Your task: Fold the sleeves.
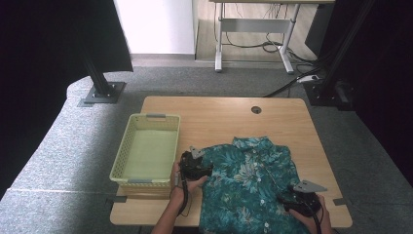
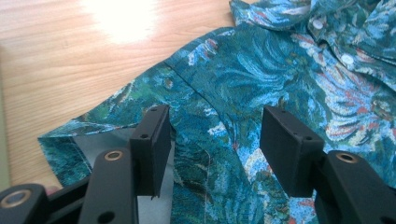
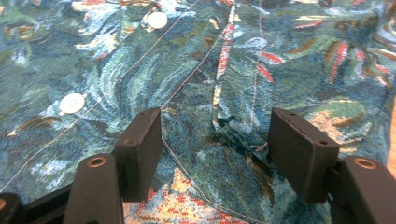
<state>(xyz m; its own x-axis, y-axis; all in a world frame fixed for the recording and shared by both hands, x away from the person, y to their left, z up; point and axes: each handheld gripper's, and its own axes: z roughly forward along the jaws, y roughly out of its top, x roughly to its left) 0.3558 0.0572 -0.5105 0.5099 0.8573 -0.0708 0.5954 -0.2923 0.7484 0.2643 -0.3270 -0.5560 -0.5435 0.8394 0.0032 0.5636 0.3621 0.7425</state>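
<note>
Folding shirt (image 1: 248,187) on table (image 1: 219,117): left gripper (image 1: 207,171) at sleeve, right gripper (image 1: 287,201) on hem, both jaws apart, nothing clamped. Next probably pinch sleeve edge, fold inward.

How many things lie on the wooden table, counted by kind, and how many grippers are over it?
Teal floral short-sleeved shirt: 1
Pale yellow perforated plastic basket: 1
Black two-jaw grippers, left gripper and right gripper, both open over the shirt: 2
Total: 4
</note>
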